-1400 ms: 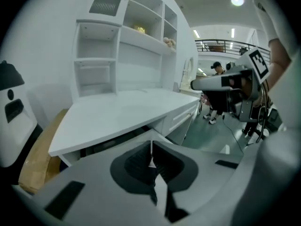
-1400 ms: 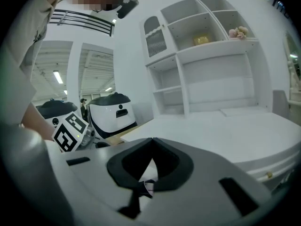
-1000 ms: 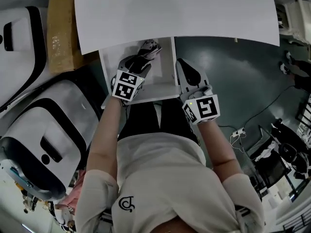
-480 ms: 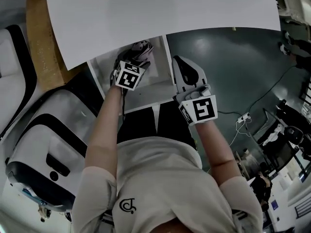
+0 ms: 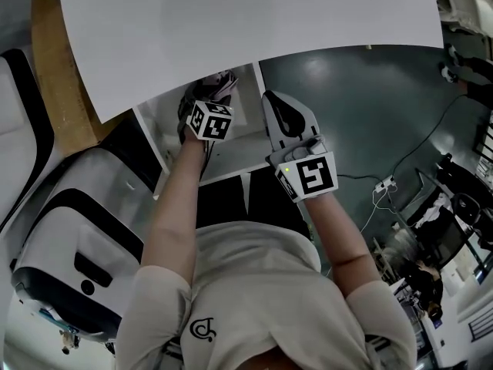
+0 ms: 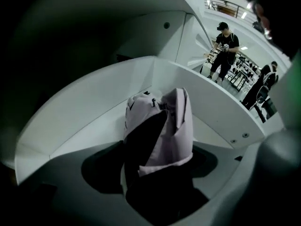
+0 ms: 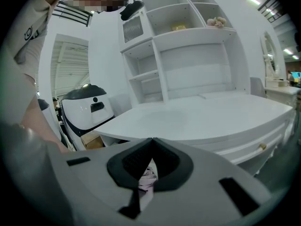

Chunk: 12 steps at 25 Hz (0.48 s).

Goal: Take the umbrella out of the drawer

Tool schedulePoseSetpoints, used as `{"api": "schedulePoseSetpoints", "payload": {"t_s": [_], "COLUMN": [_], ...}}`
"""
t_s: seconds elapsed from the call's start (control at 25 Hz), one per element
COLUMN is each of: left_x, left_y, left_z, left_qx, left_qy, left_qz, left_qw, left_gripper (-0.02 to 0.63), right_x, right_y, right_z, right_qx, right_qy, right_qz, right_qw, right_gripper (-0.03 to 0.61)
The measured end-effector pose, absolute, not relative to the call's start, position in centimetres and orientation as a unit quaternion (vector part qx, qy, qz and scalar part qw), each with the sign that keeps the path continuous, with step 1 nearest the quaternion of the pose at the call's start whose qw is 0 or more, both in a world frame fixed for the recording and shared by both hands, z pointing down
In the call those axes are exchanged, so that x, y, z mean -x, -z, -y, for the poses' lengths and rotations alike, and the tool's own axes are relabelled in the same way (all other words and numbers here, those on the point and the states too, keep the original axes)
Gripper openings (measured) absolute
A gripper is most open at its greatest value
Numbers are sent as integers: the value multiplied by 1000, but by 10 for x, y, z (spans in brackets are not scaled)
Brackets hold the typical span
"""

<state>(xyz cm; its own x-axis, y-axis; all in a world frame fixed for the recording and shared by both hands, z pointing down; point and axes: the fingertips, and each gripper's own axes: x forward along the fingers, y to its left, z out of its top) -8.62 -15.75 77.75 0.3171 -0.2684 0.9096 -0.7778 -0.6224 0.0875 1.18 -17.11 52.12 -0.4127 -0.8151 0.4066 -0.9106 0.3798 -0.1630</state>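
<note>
Left claw [image 5: 199, 100] grips the umbrella [image 6: 160, 126] inside the drawer [image 5: 235, 146]; right claw [image 7: 151, 141] clenched, empty.

The left gripper [image 5: 202, 99] covers most of the umbrella [image 5: 224, 81]. The back of the drawer [image 5: 235, 141] is hidden under the desk top [image 5: 254, 14].

I log, off-task: white desk top [image 5: 254, 14]; cardboard box [image 5: 54, 75] beside it; white-and-black machine [image 5: 77, 230] (rounded shell) at left; open shelf unit [image 7: 188, 46]; floor cable [image 5: 416, 168]; two bystanders [image 6: 225, 46].
</note>
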Motion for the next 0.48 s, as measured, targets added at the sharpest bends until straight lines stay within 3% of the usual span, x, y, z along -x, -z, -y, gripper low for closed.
{"api": "schedulePoseSetpoints", "payload": {"t_s": [0.16,0.48], "left_x": [92,83], "left_y": [-775,-760], "left_z": [156,148], "left_qx": [-751,-755], "left_qy": [-476,-455], "left_qz": [367,338], "left_qw": [274,330], "left_gripper": [277,235], "right_x": [-13,-29], "right_y": [-524,-522], "right_z": [168,169], "right_qx": [-524,-524], "right_qy": [-193,-197], "right_qz": [819,819], "right_qw": [133,128], "right_gripper": [6,6]}}
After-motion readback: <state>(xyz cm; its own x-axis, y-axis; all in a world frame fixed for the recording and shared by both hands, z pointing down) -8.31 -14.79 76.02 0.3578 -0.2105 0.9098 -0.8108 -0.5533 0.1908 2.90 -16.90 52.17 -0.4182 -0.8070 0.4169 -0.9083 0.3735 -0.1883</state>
